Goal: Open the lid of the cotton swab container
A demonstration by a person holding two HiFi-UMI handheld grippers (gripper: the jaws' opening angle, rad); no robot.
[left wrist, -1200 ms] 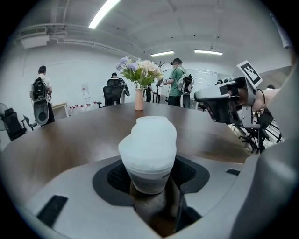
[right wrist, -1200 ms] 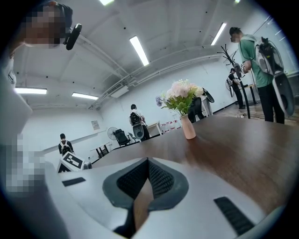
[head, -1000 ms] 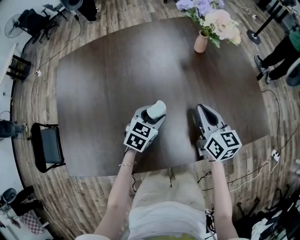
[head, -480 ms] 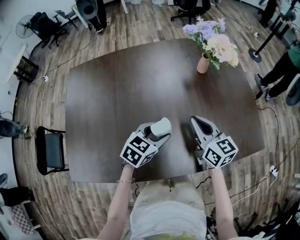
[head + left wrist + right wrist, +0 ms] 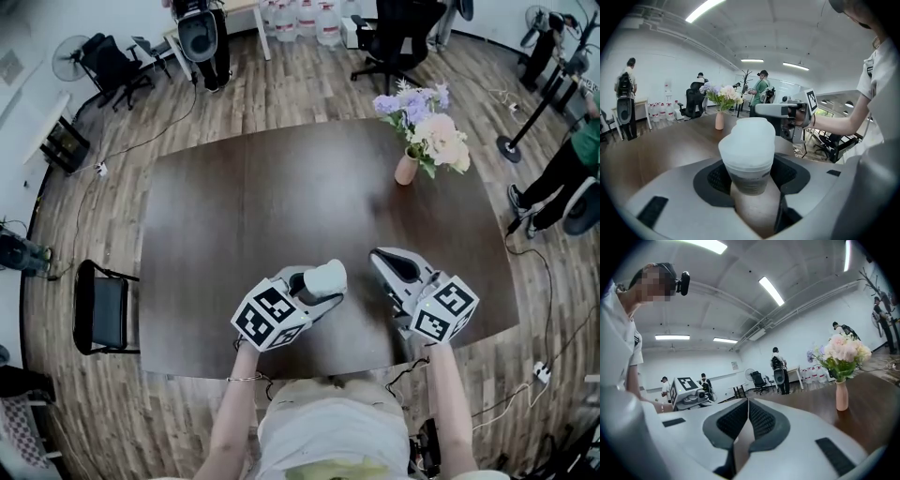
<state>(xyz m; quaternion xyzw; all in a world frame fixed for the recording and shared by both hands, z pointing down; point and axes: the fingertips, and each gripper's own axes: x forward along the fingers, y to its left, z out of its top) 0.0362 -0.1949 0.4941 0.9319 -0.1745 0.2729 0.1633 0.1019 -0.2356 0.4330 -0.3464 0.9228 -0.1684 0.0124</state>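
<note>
Left claw is pinching the cotton swab container by its lower body. It's roughly upright, whitish lid still on and poking up above the claw. All of this is over the near edge of the dark worktop. Right claw is just to the right, pressed together, empty, not touching the container.
</note>
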